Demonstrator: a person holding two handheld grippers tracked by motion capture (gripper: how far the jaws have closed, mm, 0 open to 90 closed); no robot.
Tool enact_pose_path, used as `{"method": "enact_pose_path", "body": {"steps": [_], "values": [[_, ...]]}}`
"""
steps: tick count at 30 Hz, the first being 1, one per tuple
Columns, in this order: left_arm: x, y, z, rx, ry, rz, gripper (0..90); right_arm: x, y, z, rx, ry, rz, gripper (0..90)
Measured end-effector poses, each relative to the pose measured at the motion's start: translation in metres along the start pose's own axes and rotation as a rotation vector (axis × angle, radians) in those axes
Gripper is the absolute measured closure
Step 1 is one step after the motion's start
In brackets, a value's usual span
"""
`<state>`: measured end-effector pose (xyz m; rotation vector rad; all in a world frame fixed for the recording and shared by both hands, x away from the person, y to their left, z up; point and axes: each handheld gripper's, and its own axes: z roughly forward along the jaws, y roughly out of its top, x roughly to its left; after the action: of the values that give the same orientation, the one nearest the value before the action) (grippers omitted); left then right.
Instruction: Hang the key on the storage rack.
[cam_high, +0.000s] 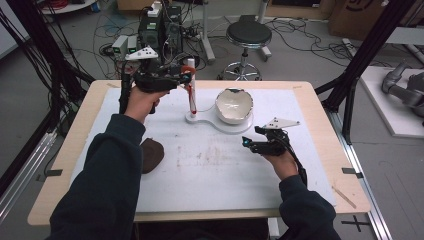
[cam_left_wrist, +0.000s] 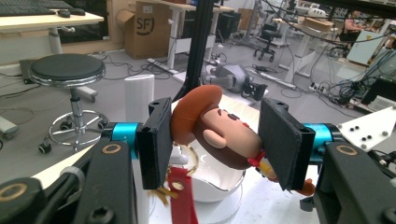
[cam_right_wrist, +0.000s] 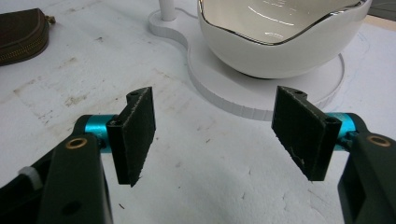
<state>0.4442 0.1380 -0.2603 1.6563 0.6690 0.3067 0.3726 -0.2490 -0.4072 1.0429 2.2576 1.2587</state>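
Left tongs (cam_left_wrist: 212, 140) clamped on figure (cam_left_wrist: 219, 135), ring (cam_left_wrist: 184, 158) dangling below, right beside post (cam_high: 191, 85); right tongs (cam_right_wrist: 219, 135) spread wide, idle, nearer bowl (cam_right_wrist: 285, 42).

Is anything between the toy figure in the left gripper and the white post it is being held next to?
Nothing visible. The left gripper holds the toy figure beside the top of the white post, above the white stand.

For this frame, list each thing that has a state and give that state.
left gripper: shut on the monkey figure, raised beside the post.
monkey figure: clamped, off the table.
right gripper: open, holding nothing.
white bowl: upright on its stand, nothing visible inside.
brown pouch: zipped, flat on table.
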Motion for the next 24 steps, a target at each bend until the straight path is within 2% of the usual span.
{"method": "enact_pose_path", "body": {"steps": [5,14,18,24], "values": [[-0.002,0.001,0.003,0.006,0.004,0.008,45.7,0.000,0.000,0.000,0.001,0.002,0.000,30.9],[0.004,-0.002,0.013,0.017,0.029,-0.013,45.7,0.001,0.000,-0.001,0.001,0.008,-0.002,30.9],[0.011,-0.011,0.010,0.010,0.066,-0.038,45.6,-0.001,-0.001,-0.001,0.002,0.010,0.000,30.9],[0.020,-0.022,0.000,-0.013,0.098,-0.059,45.5,0.000,-0.002,-0.001,0.007,0.011,0.001,30.9]]}}
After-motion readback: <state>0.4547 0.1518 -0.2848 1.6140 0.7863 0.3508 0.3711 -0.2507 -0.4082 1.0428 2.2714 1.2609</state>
